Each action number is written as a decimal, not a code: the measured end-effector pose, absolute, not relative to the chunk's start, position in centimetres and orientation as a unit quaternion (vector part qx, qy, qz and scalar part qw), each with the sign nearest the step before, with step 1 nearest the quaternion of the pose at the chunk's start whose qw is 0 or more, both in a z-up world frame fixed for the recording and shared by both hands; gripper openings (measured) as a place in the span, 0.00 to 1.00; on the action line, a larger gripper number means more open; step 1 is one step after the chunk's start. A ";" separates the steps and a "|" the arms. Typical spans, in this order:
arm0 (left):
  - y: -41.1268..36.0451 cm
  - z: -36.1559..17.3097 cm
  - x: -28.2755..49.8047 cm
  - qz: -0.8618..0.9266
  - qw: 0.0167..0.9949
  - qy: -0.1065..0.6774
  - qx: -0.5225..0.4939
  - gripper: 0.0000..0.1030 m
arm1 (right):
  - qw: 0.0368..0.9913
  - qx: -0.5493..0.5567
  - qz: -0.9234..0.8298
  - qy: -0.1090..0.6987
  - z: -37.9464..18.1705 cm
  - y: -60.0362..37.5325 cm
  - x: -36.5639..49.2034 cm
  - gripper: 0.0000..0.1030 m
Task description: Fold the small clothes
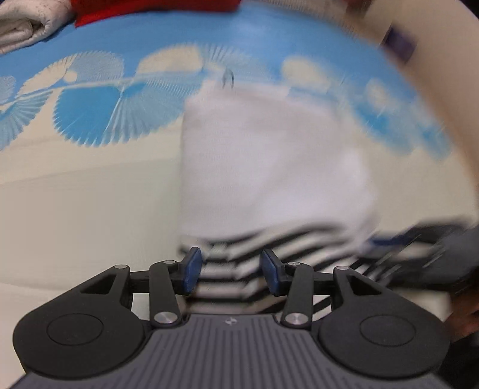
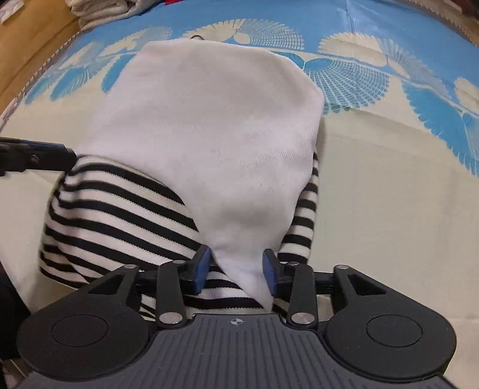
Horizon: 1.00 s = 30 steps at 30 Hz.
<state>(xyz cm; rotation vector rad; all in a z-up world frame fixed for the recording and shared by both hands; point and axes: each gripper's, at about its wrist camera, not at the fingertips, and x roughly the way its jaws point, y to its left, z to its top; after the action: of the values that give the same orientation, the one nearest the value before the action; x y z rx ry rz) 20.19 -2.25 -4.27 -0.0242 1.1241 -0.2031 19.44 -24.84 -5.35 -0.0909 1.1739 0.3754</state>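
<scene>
- garment (image 2: 206, 134), white with a black-and-white striped part, lies on the patterned cloth (image 2: 374, 179), near the middle of both views; striped portion sits nearest the tools, white portion laid over it and reaching toward the blue band.
- right gripper (image 2: 236, 270): blue pads part-way apart, a white tip of the garment hanging between them; pads do not appear to press it, though the right pad is just beside the fabric edge.
- left gripper (image 1: 230, 270): jaws part-way apart over the striped hem; no pad seen pressing the fabric. this view is motion-blurred, so fine contact cannot be confirmed.
- left tool's finger (image 2: 45, 155) enters the right wrist view at the left edge, touching or just beside the striped corner; which, cannot be told.
- open room: bare cream cloth to the right of the garment in the right wrist view, and to its left in the left wrist view.
- edges: cloth's fringed border runs along a brown surface (image 2: 33, 39) at upper left of the right wrist view.
- far side: folded pale fabric (image 1: 27, 21) and a red item (image 1: 155, 9) lie on the blue band, well apart from the garment.
</scene>
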 end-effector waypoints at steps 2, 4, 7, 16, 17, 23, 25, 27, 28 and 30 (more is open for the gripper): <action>-2.3 -3.7 19.9 -0.094 0.848 0.521 -0.012 0.48 | 0.816 -0.020 0.177 0.549 -4.7 -25.5 19.5 0.41; -1.9 -2.6 19.4 -0.110 0.857 0.503 -0.037 0.49 | 0.818 -0.007 0.177 0.547 -4.1 -26.1 19.1 0.41; -1.6 -3.4 19.3 -0.103 0.849 0.517 -0.029 0.50 | 0.808 -0.035 0.170 0.563 -5.2 -25.6 19.0 0.41; -2.0 -0.9 16.3 -0.082 0.882 0.463 0.019 0.82 | 0.867 -0.053 0.088 0.488 -0.9 -26.4 15.9 0.46; -1.9 0.1 15.6 -0.077 0.894 0.440 0.033 0.84 | 0.881 -0.036 0.081 0.465 0.7 -26.8 15.0 0.48; -2.2 5.9 8.8 -0.049 0.935 0.346 0.067 0.85 | 0.934 0.020 0.086 0.346 6.9 -27.5 7.6 0.71; -2.1 6.6 6.0 -0.036 0.941 0.332 0.055 0.86 | 0.941 0.028 0.084 0.328 7.2 -27.3 5.0 0.72; -2.4 6.3 3.4 -0.028 0.946 0.322 0.042 0.86 | 0.946 0.034 0.070 0.316 6.4 -27.2 2.8 0.72; -2.4 5.7 2.3 -0.024 0.946 0.320 0.039 0.91 | 0.946 0.046 0.060 0.314 5.7 -27.3 1.7 0.72; -3.1 3.8 0.1 -0.015 0.945 0.326 0.037 0.99 | 0.943 0.069 0.054 0.321 5.4 -27.1 0.3 0.70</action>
<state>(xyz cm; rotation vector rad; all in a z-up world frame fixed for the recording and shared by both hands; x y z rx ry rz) 0.08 -3.11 3.79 0.0763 0.6642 -0.0301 0.27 -27.06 5.42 0.1414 0.6547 0.1091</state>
